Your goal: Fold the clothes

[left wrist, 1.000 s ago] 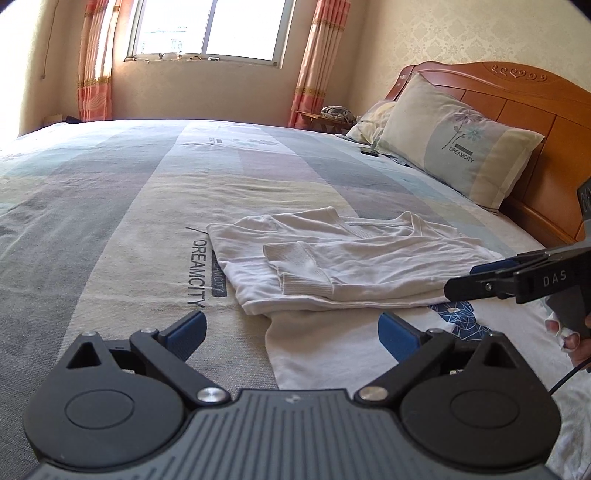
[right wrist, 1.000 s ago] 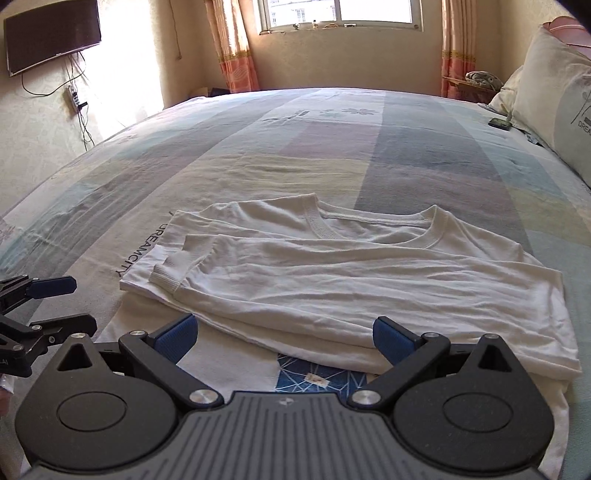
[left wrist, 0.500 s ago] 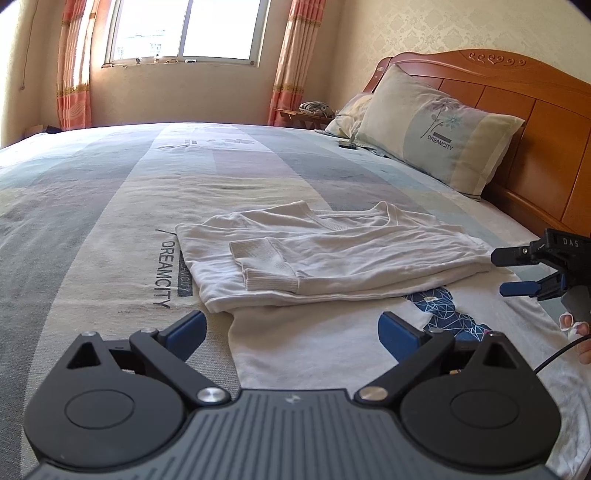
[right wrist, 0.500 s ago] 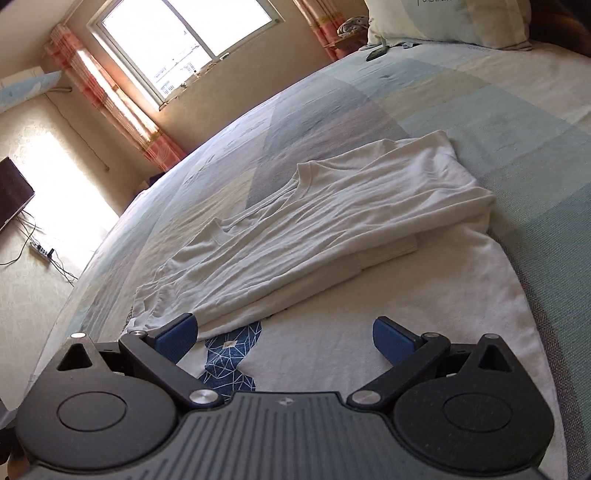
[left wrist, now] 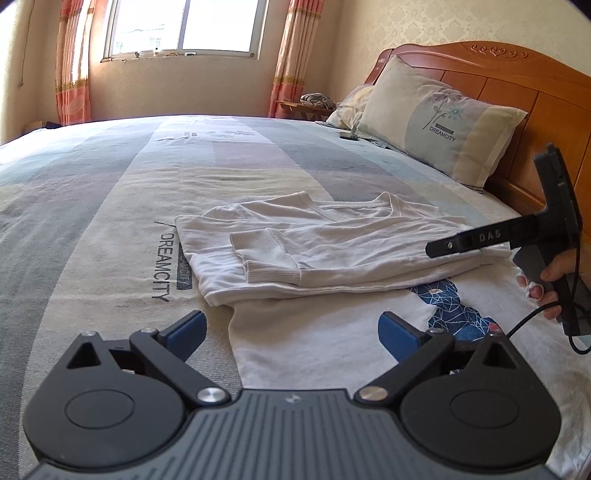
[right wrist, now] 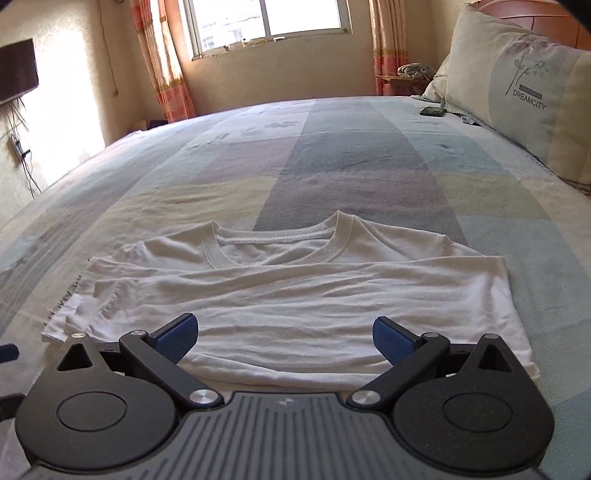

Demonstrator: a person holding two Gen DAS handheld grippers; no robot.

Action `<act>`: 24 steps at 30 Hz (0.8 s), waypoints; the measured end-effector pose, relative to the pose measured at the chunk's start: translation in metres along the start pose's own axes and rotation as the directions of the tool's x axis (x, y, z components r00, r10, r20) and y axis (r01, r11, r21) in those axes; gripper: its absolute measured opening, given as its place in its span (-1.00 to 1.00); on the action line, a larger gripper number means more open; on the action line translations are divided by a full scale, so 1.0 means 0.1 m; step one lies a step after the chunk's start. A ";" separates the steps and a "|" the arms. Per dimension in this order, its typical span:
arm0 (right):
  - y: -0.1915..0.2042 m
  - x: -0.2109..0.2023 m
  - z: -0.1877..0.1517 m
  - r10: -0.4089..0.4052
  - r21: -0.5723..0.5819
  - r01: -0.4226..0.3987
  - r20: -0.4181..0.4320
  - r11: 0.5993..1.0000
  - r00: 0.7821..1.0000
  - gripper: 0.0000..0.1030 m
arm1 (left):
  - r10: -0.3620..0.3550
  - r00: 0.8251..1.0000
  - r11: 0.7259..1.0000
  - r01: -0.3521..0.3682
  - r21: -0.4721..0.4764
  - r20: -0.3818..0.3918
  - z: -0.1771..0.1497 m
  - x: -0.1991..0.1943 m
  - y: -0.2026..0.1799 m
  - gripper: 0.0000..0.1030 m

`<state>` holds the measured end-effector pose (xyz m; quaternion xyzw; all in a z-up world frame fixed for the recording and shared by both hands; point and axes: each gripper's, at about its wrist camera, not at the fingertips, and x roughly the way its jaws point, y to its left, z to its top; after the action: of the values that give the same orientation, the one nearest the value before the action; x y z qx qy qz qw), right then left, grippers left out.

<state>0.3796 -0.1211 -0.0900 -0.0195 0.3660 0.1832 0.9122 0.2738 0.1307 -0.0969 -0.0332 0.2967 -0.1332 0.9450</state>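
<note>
While the shirt point(left wrist: 332, 251) lies partly folded on the bed point(left wrist: 110, 206), the left gripper point(left wrist: 291, 328) is held wide apart above its near hem, nothing being gripped. The folded sleeves and collar are seen ahead of it. The right gripper point(right wrist: 284, 336) is likewise spread wide, empty, and is poised just over the folded part, whose collar point(right wrist: 277, 240) is seen straight ahead. A pillow point(right wrist: 517, 92) is seen far right.

The folded shirt point(left wrist: 332, 251) lies on the bed point(left wrist: 110, 206), in the middle of the frame. The pillow point(left wrist: 439, 129) stands at upper right, against the headboard point(left wrist: 524, 99). The window point(left wrist: 184, 26) is at top, behind the bed.
</note>
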 end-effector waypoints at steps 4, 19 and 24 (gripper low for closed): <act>0.10 0.07 -0.21 -0.060 -0.115 0.052 -0.071 0.992 0.996 1.00 | 0.002 1.000 1.000 -0.002 -0.016 0.006 0.01 -0.03 0.05 0.93; 0.36 -0.80 -0.82 -0.103 -0.167 0.092 -0.056 0.982 0.993 1.00 | -0.021 1.000 1.000 0.021 0.012 0.020 0.02 -0.10 -0.08 0.93; 0.30 -0.87 -1.03 -0.107 -0.121 0.097 -0.079 0.988 0.991 1.00 | -0.033 0.999 0.999 0.032 0.034 0.008 0.02 -0.06 -0.17 0.93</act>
<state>0.2439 -0.1386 -0.1036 -0.0992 0.3920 0.1565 0.9011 0.2663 0.1154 -0.0900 -0.0228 0.2899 -0.1534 0.9444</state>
